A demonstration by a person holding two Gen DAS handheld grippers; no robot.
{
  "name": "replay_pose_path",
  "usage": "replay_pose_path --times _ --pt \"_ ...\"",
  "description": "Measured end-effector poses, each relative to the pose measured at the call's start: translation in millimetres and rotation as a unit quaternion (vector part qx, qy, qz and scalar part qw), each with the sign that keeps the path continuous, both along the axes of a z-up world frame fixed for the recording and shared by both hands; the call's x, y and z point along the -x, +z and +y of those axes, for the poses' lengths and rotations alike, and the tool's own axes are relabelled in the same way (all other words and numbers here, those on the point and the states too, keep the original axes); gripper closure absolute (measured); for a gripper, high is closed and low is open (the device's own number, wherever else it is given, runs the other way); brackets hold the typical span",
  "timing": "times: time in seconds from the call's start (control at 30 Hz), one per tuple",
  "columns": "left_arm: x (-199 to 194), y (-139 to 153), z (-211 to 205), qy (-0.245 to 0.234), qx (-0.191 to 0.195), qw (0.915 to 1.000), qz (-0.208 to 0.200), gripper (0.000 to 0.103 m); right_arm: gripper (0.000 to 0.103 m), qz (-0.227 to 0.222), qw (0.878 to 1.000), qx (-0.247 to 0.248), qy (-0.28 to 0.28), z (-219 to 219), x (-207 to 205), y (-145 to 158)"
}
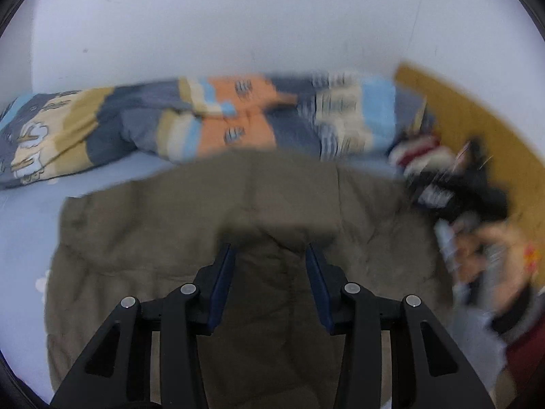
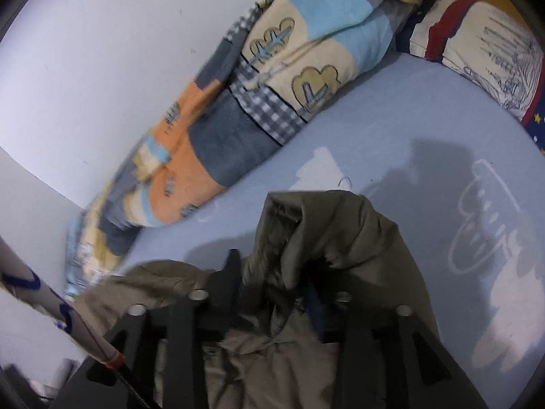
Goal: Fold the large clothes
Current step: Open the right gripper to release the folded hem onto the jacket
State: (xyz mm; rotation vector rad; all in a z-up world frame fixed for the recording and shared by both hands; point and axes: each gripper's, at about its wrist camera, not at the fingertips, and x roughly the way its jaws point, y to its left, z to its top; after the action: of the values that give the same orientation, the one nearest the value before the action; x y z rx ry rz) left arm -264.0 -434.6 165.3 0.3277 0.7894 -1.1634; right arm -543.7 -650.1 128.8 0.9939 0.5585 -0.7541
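Observation:
An olive-brown padded coat (image 1: pixel 238 204) lies spread on the pale blue bed sheet (image 1: pixel 30 225). My left gripper (image 1: pixel 270 248) is closed on a raised fold of the coat, with cloth draped over its fingertips. In the right wrist view my right gripper (image 2: pixel 272 272) holds a bunched part of the coat (image 2: pixel 327 235), perhaps the hood, lifted above the sheet (image 2: pixel 391 129). Cloth hides the right fingertips. The person's right hand and the other gripper (image 1: pixel 477 248) show blurred at the right of the left wrist view.
A patchwork quilt (image 1: pixel 211 116) in blue, orange and cream lies bunched along the white wall (image 1: pixel 238 17); it also shows in the right wrist view (image 2: pixel 238 102). A printed pillow (image 2: pixel 487 47) sits at the head of the bed. A yellow-brown headboard (image 1: pixel 477 119) is at the right.

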Motion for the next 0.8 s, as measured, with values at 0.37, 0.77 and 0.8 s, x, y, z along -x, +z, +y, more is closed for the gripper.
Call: replay_pose_path --times 0.37,0.77,0.8 --pt "-34.6 -50.5 -63.9 0.054 -0.130 0.9899 0.015 0.058 0.040 0.013 0.991 0.072 0.110 63.6 28.8 43.2" --pt "-43.8 -61.0 -73.7 0.070 -0.135 0.9881 0.019 0.057 0.037 0.179 0.970 0.070 0.150 72.5 -27.3 -49.6" --pt "-44.1 -50.6 -62.2 0.068 -0.113 0.9906 0.036 0.057 0.038 0.177 0.972 0.059 0.145 69.6 -26.3 -48.2"
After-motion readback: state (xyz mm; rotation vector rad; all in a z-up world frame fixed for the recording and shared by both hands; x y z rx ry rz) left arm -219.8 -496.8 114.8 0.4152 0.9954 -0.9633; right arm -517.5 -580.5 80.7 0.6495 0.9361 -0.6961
